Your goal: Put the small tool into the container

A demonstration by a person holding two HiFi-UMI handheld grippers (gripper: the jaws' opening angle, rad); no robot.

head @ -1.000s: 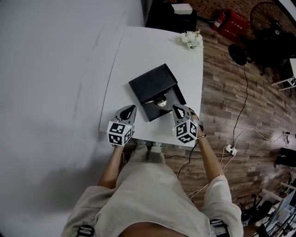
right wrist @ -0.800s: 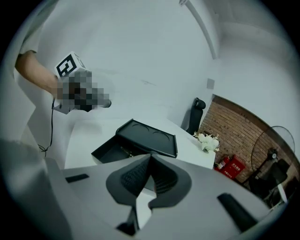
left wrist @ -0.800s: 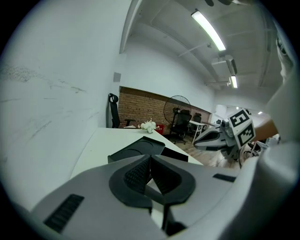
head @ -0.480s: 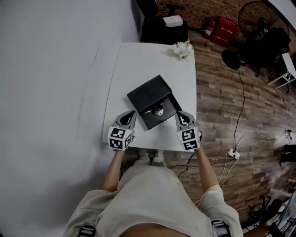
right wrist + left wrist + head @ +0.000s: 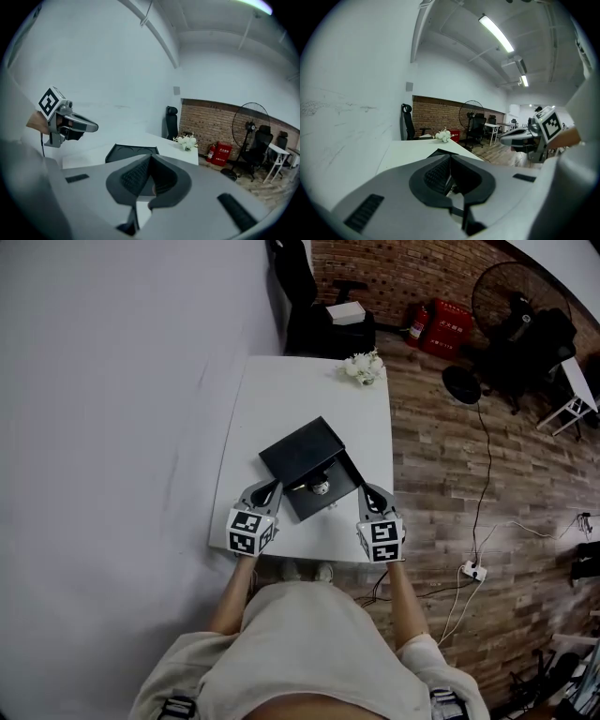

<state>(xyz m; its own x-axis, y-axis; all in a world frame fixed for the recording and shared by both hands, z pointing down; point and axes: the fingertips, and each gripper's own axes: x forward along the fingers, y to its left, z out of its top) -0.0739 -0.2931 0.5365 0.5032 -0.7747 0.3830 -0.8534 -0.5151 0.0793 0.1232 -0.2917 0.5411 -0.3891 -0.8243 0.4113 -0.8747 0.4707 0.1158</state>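
Both closed, empty: left tool (image 5: 269, 487) and right tool (image 5: 368, 491) flank the flat black container (image 5: 302, 448) on the white bench (image 5: 281, 390); small silvery piece (image 5: 320, 487) seems inside; retreat without nudging.

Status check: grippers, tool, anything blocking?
Left gripper, right gripper: both shut, empty. Small tool lies in container. Nothing in the way.
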